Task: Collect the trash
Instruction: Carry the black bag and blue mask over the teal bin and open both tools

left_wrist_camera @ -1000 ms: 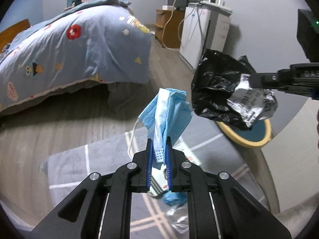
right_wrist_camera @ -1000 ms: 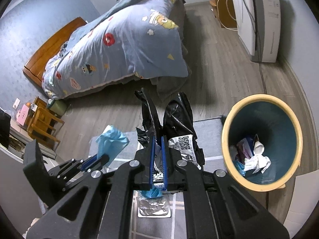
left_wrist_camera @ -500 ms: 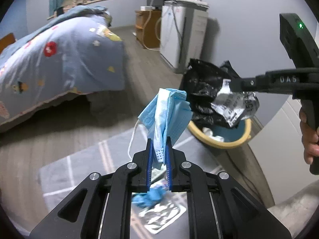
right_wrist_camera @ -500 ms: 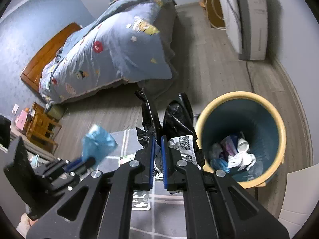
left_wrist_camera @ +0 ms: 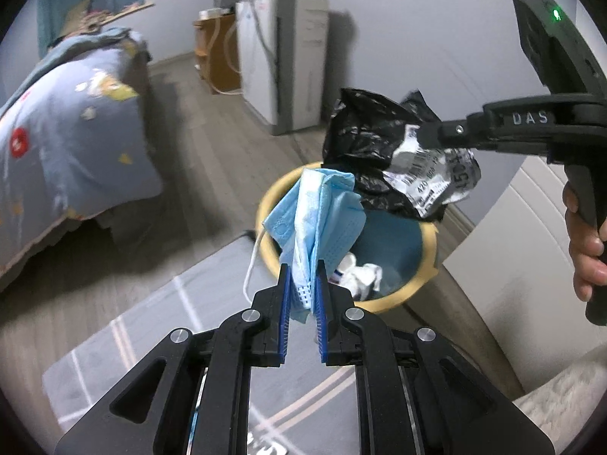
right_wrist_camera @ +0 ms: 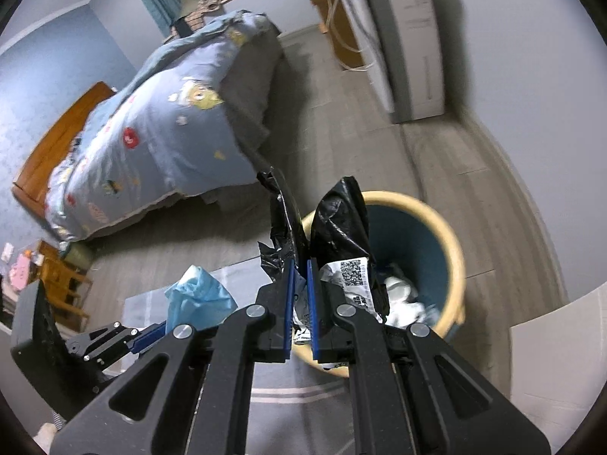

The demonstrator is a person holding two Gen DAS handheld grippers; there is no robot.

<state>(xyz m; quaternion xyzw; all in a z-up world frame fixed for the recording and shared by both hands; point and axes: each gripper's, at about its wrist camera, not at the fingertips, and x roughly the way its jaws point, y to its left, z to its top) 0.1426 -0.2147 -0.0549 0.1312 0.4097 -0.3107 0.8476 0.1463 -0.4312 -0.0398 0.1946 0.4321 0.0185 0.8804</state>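
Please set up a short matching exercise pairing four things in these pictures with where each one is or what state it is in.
Things:
1. blue face mask
2. black plastic bag
3. white crumpled tissue
4. yellow-rimmed bin

Places or states:
A. lying inside the bin
B. clamped in the left gripper
C. standing on the floor beside the grey rug
D. clamped in the right gripper, with a printed label on it

Pairs: 1-B, 2-D, 3-A, 4-C
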